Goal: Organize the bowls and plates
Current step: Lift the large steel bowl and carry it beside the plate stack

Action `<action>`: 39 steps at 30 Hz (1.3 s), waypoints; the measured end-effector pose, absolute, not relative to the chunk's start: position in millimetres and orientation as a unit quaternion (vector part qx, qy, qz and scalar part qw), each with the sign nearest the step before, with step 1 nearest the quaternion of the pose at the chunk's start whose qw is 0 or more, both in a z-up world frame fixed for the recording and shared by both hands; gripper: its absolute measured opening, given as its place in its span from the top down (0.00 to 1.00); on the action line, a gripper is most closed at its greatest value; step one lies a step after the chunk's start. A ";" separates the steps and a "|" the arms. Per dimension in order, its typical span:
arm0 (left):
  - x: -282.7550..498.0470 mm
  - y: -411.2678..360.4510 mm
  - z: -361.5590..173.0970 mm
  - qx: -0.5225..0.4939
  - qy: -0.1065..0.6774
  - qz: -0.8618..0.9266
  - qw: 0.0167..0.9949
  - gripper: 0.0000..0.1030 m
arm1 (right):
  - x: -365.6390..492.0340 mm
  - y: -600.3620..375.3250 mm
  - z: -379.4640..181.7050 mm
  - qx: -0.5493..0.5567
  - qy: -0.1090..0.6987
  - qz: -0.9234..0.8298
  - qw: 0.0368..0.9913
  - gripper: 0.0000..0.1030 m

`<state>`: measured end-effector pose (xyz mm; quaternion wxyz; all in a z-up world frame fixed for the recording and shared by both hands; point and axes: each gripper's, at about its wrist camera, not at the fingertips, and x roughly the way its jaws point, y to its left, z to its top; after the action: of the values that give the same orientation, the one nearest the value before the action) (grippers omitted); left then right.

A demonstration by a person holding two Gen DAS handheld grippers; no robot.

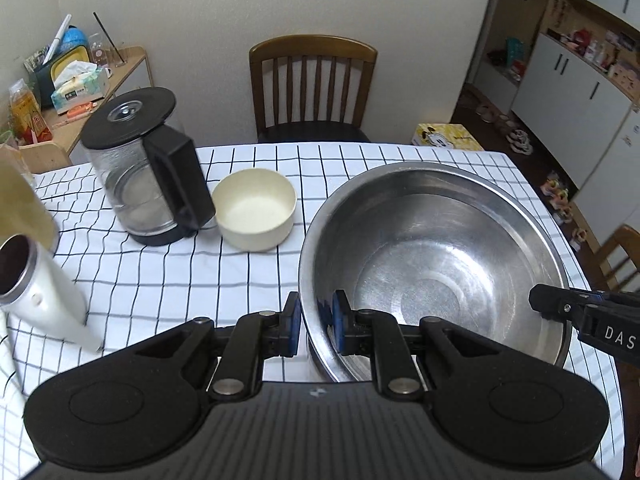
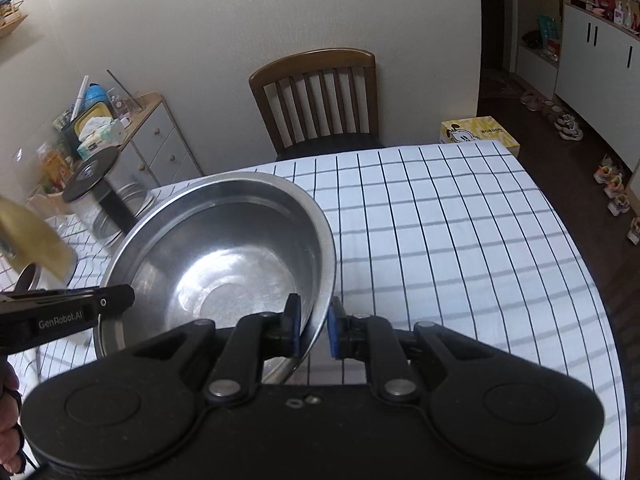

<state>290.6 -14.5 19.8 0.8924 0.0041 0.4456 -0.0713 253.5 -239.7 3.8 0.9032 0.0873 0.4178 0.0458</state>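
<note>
A large steel bowl (image 1: 432, 256) is held above the checked tablecloth (image 1: 168, 280), tilted. My left gripper (image 1: 316, 322) straddles its left rim, one pad outside and one inside, shut on it. My right gripper (image 2: 314, 326) straddles the right rim of the steel bowl (image 2: 224, 256) the same way, with a small gap at the outer pad. A cream bowl (image 1: 256, 208) stands on the table beyond the left gripper, left of the steel bowl. The right gripper also shows in the left wrist view (image 1: 560, 304), the left one in the right wrist view (image 2: 116, 300).
A glass kettle (image 1: 148, 172) with a black lid stands left of the cream bowl. A white tumbler (image 1: 36, 292) lies near the left edge. A wooden chair (image 1: 312, 88) stands behind the table. A yellow tissue box (image 2: 478, 134) sits past the far right corner.
</note>
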 end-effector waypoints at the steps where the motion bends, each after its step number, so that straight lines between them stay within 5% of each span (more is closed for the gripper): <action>1: 282.7 -11.8 21.7 0.004 0.444 -0.074 0.893 0.85 | 245.2 -237.0 5.5 0.085 0.417 0.044 0.904 0.86; 19: 157.0 33.9 26.1 0.017 0.443 -0.091 0.892 0.85 | 125.0 -201.7 14.6 0.077 0.430 0.077 0.896 0.85; 39: 81.3 79.3 -56.7 0.037 0.485 -0.058 0.872 0.85 | 64.2 -146.1 -68.9 0.035 0.517 0.134 0.844 0.82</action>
<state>81.3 79.3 -56.7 0.8720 0.0374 0.4847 -0.0578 64.2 -146.1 -68.9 0.8444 0.0352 0.5174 0.1345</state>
